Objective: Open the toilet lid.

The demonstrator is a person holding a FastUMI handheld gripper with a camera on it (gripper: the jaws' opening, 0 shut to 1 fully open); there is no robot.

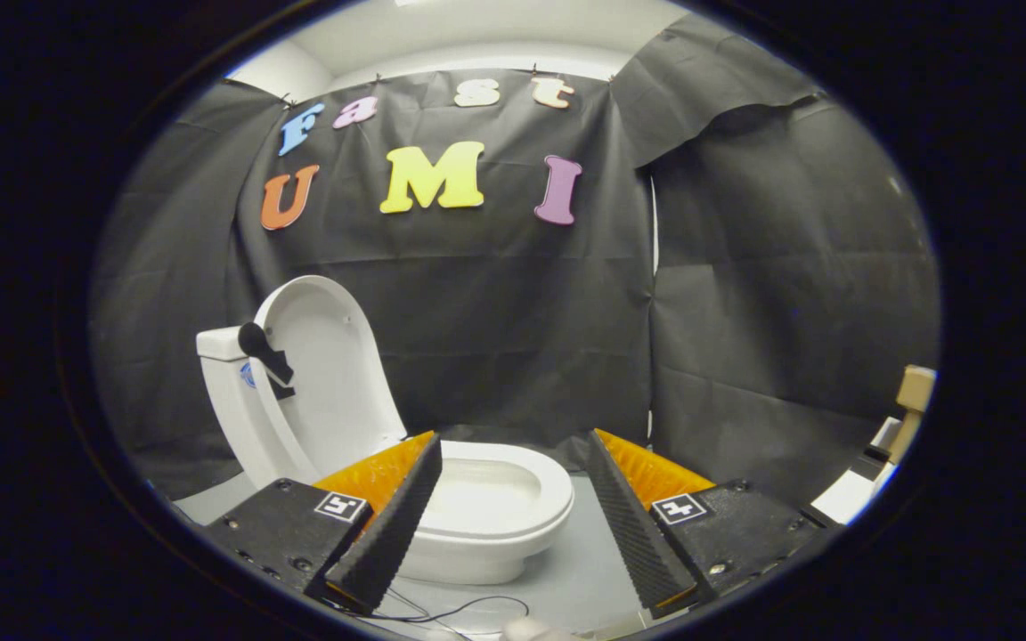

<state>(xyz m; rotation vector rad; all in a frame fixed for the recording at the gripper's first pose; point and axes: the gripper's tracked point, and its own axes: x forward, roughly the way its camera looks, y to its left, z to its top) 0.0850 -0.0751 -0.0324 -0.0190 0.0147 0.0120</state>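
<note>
We see the toilet lid [328, 374] standing upright against the tank [230, 392]; our hand-held gripper [513, 516] hangs open, fingers apart, holding nothing, near the bowl [495, 499].

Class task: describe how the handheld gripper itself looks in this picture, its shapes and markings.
The gripper has two long wedge-shaped fingers with ribbed inner faces. Each is mounted on a dark block with screws and a square black-and-white marker. Thin dark cables trail below.

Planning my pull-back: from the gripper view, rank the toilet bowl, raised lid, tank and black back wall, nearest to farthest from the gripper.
Gripper open, holding nothing.
1. Toilet bowl, between the fingers.
2. Raised lid, upright behind the bowl.
3. Tank, behind the lid.
4. Back wall, beyond everything.
</note>
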